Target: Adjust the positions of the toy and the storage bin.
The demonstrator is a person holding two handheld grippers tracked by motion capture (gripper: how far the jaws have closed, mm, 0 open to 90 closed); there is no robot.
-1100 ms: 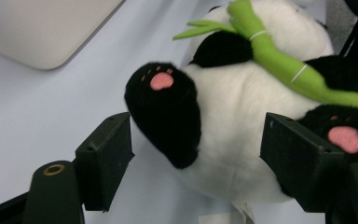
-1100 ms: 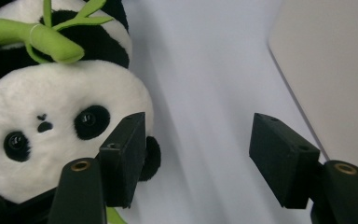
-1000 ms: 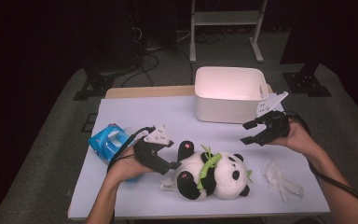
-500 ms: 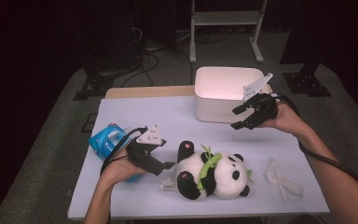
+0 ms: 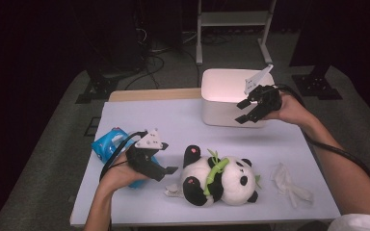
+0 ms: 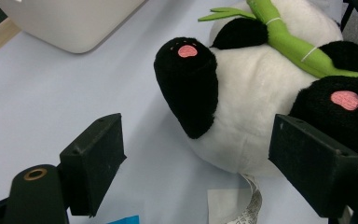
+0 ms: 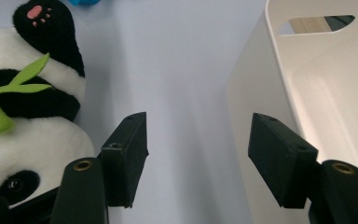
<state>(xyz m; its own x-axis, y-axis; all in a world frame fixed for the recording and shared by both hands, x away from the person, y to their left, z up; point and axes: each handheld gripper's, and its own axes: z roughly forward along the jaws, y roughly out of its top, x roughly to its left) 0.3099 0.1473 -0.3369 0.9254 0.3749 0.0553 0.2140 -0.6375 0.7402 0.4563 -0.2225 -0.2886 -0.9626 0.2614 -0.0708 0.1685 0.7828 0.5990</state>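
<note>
A plush panda (image 5: 219,180) with a green bamboo sprig lies on its back near the front of the pale table (image 5: 173,125). My left gripper (image 5: 164,172) rests low just left of it, open. Its jaws frame the panda's (image 6: 242,107) raised black foot without touching it. My right gripper (image 5: 242,111) hovers open over the front wall of the white bin (image 5: 221,113). Its jaws have just been closing a little, with nothing between them. In the right gripper view (image 7: 205,154) the bin wall (image 7: 317,84) lies below and the panda (image 7: 23,93) is at the left.
A blue packet (image 5: 108,147) lies under my left hand at the table's left edge. A crumpled white cloth (image 5: 289,183) sits at the front right. A wooden board (image 5: 154,95) lines the back edge left of the bin. The floor around is dark, with cables and stands.
My right gripper has moved left and up, from the table's right side to the bin's front wall. The left gripper and the panda stay where they were.
</note>
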